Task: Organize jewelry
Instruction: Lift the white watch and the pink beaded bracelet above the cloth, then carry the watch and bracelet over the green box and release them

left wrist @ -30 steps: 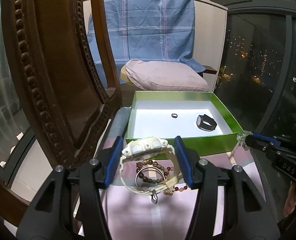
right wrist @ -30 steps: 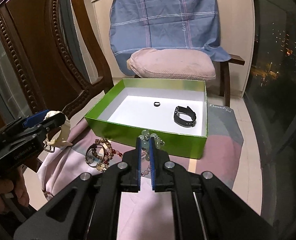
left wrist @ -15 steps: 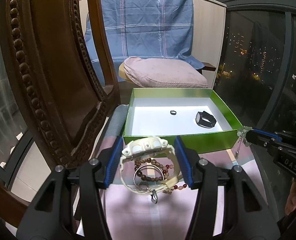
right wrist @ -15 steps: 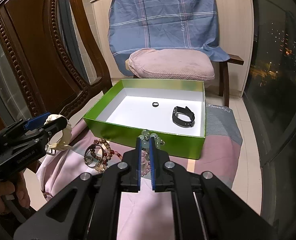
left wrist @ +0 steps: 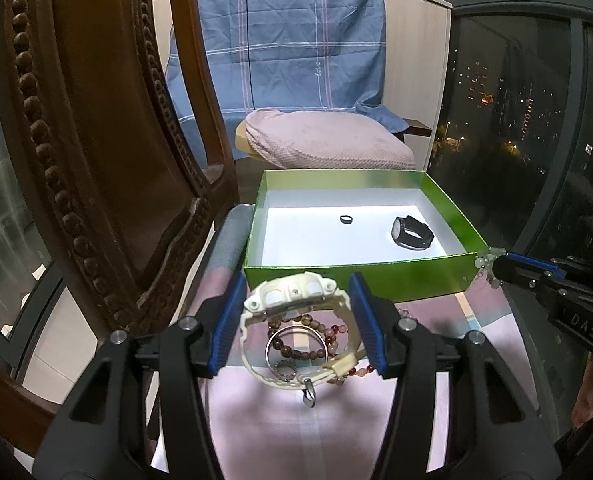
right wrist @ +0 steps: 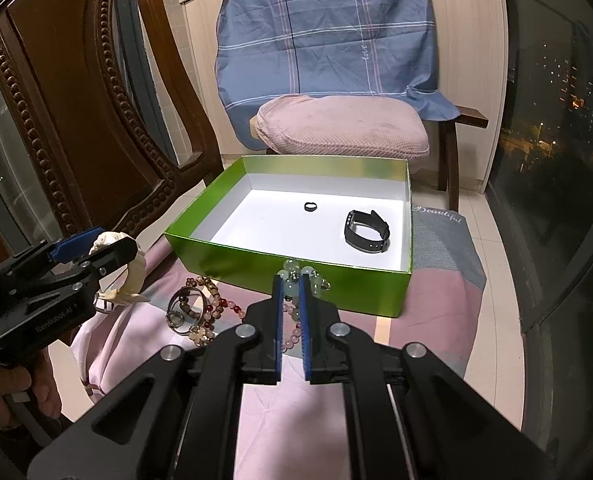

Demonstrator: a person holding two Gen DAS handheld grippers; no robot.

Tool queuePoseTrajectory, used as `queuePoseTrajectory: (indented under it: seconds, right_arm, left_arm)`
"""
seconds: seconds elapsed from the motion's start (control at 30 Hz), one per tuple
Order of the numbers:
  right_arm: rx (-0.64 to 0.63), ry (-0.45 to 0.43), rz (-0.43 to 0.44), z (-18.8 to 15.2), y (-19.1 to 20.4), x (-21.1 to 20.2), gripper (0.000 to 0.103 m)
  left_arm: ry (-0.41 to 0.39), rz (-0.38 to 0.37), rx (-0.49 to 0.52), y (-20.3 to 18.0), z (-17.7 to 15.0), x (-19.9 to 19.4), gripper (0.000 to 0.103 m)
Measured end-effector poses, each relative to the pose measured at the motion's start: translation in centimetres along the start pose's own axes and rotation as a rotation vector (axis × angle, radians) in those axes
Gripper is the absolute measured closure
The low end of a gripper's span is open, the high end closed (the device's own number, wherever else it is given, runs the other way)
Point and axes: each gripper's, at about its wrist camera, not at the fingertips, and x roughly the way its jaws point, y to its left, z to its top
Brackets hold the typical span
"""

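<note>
Pink cloth (right wrist: 256, 420) is covering the surface nearest the cameras, with loose jewelry lying on it. Left hand-held gripper (left wrist: 296, 320) is holding a cream watch (left wrist: 292, 292) about half open, pads pressing the strap sides so the loop is staying round and the face is pointing toward the box. Under it, a bracelet pile (right wrist: 200, 312) of brown and red beads plus a metal bangle is lying on the cloth, not yet sorted. Right hand-held gripper (right wrist: 291, 292) is pinched nearly shut on a pale bead bracelet (right wrist: 300, 276), which is dangling just at the box's near wall, likely raised so it clears the rim. Green box (left wrist: 356, 276) is sitting just beyond, open, serving as the collection spot; a black ring (right wrist: 310, 207) and a black watch (right wrist: 366, 231) are already lying inside, well apart. Behind, a cushion (right wrist: 342, 124) and a blue plaid sheet (right wrist: 324, 36) are resting on a chair; dark window at right.
</note>
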Motion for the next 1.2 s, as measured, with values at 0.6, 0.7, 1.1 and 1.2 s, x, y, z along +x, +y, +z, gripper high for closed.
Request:
queuePoseTrajectory:
  seconds: [0.6, 0.7, 1.1, 1.2]
  right_arm:
    - [0.001, 0.003, -0.007, -0.1, 0.0, 0.3, 0.095]
    - [0.002, 0.004, -0.008, -0.1, 0.0, 0.3, 0.095]
    - [0.037, -0.113, 0.023, 3.4, -0.6, 1.0, 0.095]
    - [0.052, -0.145, 0.034, 5.2, -0.9, 2.0, 0.095]
  left_arm:
    - [0.011, -0.005, 0.007, -0.1, -0.2, 0.4, 0.050]
    - [0.016, -0.006, 0.007, -0.1, -0.3, 0.6, 0.050]
    - [0.011, -0.017, -0.034, -0.1, 2.9, 3.8, 0.050]
    - [0.010, -0.037, -0.042, -0.4, 4.6, 5.5, 0.050]
